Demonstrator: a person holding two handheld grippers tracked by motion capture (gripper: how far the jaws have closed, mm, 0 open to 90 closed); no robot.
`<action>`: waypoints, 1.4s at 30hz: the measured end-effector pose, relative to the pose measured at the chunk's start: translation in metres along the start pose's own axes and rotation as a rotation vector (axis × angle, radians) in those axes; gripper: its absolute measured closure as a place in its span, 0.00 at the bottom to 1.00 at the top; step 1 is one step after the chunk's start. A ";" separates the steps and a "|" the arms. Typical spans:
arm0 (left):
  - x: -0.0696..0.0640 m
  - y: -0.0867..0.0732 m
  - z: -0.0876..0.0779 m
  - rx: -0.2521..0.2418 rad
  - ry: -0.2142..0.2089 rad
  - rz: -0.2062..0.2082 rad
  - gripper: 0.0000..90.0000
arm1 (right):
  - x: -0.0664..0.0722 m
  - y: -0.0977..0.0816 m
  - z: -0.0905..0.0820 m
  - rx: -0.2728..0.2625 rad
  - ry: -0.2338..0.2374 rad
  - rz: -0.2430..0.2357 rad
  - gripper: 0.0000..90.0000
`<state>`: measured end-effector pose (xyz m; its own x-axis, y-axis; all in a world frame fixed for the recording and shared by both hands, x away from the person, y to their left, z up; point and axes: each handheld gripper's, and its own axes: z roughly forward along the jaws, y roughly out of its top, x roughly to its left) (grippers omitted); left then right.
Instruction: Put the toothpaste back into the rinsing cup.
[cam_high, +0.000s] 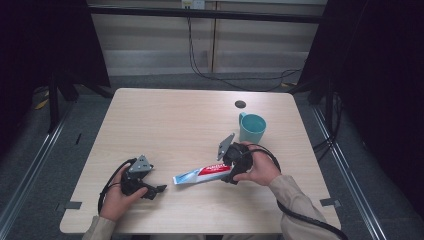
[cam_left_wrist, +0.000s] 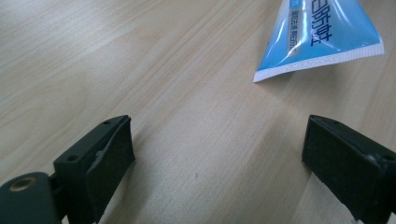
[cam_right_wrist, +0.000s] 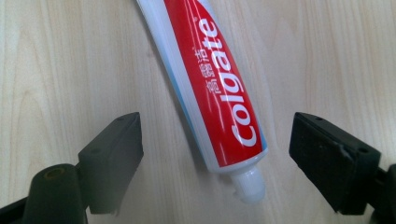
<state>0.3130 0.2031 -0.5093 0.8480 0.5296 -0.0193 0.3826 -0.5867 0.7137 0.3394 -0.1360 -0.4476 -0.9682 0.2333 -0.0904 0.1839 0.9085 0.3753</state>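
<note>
One toothpaste tube (cam_high: 202, 174) and one teal cup (cam_high: 252, 128) sit on one bench (cam_high: 175, 120). Two handheld grippers: left gripper (cam_high: 156, 190), right gripper (cam_high: 231, 176).

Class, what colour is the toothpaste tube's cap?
White; the cap shows best in the right gripper view.

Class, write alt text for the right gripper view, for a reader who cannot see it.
A red and white Colgate toothpaste tube lies on a pale wooden table, its white cap between the open black jaws of the right gripper, which touch nothing.
</note>
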 end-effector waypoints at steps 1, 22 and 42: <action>0.000 0.000 0.000 0.000 0.000 0.000 0.09 | 0.000 0.002 0.000 0.003 0.000 0.004 0.19; 0.000 0.000 0.000 0.000 -0.002 0.002 0.09 | 0.000 0.031 0.018 0.031 0.030 -0.069 0.20; 0.000 0.000 0.000 0.001 -0.004 0.005 0.09 | 0.001 0.051 0.039 0.028 0.073 -0.082 0.21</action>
<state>0.3132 0.2036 -0.5093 0.8515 0.5240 -0.0186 0.3788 -0.5902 0.7129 0.3541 -0.0757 -0.4641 -0.9898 0.1324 -0.0516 0.1070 0.9332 0.3431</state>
